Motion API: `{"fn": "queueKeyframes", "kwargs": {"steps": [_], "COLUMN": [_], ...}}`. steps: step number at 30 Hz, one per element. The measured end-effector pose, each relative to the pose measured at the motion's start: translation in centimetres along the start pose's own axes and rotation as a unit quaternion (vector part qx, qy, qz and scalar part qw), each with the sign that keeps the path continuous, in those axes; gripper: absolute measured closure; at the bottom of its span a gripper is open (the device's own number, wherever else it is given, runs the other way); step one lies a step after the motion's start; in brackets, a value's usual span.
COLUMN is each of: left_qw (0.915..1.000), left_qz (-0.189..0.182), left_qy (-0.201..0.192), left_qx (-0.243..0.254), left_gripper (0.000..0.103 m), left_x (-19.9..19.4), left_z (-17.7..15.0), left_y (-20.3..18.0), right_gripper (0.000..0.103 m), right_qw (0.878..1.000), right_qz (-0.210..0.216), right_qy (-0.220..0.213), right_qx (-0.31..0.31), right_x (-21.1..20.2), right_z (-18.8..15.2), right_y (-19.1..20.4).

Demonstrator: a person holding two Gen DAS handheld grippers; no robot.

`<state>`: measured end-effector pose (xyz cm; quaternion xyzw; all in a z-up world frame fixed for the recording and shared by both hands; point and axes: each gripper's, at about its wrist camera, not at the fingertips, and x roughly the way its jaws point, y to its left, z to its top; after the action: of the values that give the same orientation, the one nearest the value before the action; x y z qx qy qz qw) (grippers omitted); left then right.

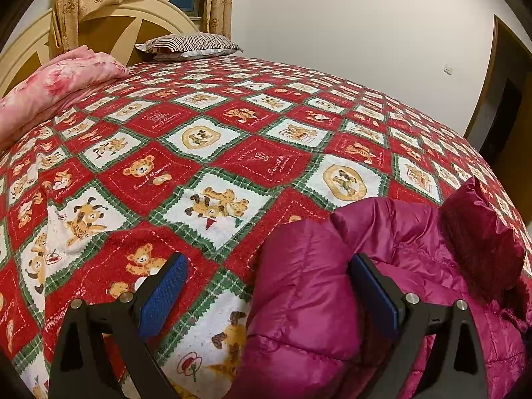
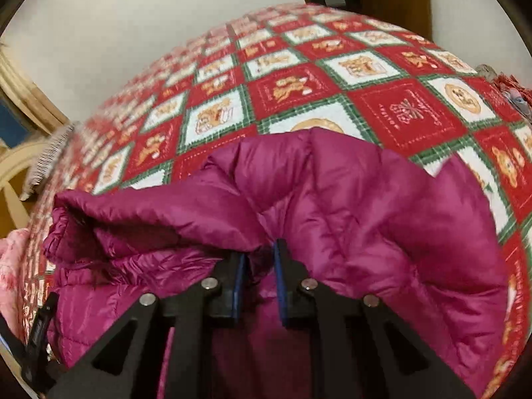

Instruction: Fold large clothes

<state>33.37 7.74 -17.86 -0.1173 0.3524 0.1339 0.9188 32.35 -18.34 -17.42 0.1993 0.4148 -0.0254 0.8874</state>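
Note:
A magenta quilted puffer jacket [image 1: 382, 266] lies bunched on the bed at the lower right of the left wrist view. My left gripper [image 1: 266, 286] is open, its jaws wide apart, with one edge of the jacket lying between the blue pads [image 1: 164, 286]. In the right wrist view the jacket [image 2: 332, 199] fills the foreground. My right gripper [image 2: 259, 259] is shut on a fold of the jacket, lifting it so a flap drapes over to the left.
The bed carries a red, white and green teddy-bear quilt [image 1: 232, 153]. A pink folded blanket [image 1: 50, 89] and a striped pillow [image 1: 189, 45] lie by the wooden headboard [image 1: 109, 30]. A dark doorway [image 1: 498, 106] stands at the right.

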Motion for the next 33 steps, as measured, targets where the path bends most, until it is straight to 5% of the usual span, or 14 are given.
{"fn": "queueKeyframes", "kwargs": {"steps": [8,12,16,19,21,22,23,30,33], "left_qw": [0.9992,0.9900,0.9748,0.9760,0.9794,0.9788,0.9771,0.9827,0.9834], "left_qz": [-0.040,-0.131,-0.168,-0.115,-0.100,-0.103,-0.109,-0.133,-0.124], "left_qy": [-0.002,-0.030,0.024,0.088,0.098,0.114,0.133,0.083,0.098], "left_qx": [0.004,0.042,0.144,0.163,0.146,0.136,0.126,0.100,0.091], "left_gripper": [0.005,0.005,0.005,0.007,0.045,0.075,0.087,0.095,0.095], "left_x": [-2.1,-5.9,-5.0,-1.2,0.1,0.6,1.2,-2.7,-1.8], "left_z": [1.1,3.4,4.8,3.8,3.3,3.0,2.7,1.0,-0.1], "left_y": [-0.5,-4.8,-13.2,-16.8,-16.8,-16.4,-15.9,-13.0,-12.8], "right_gripper": [0.086,0.085,0.084,0.084,0.084,0.084,0.084,0.084,0.084], "right_qw": [0.996,0.996,0.996,0.996,0.997,0.997,0.997,0.997,0.997], "right_qz": [-0.054,-0.049,-0.046,-0.044,-0.042,-0.040,-0.037,-0.032,-0.030], "right_qy": [-0.043,-0.047,-0.049,-0.051,-0.052,-0.053,-0.053,-0.053,-0.053], "right_qx": [-0.055,-0.053,-0.051,-0.050,-0.049,-0.047,-0.044,-0.040,-0.037], "right_x": [0.0,0.0,-0.1,-0.2,-0.3,-0.3,-0.3,-0.3,-0.3], "right_z": [-0.9,-1.1,-1.3,-1.4,-1.4,-1.4,-1.4,-1.4,-1.4], "right_y": [2.1,1.9,1.7,1.5,1.5,1.5,1.4,1.2,1.2]}}
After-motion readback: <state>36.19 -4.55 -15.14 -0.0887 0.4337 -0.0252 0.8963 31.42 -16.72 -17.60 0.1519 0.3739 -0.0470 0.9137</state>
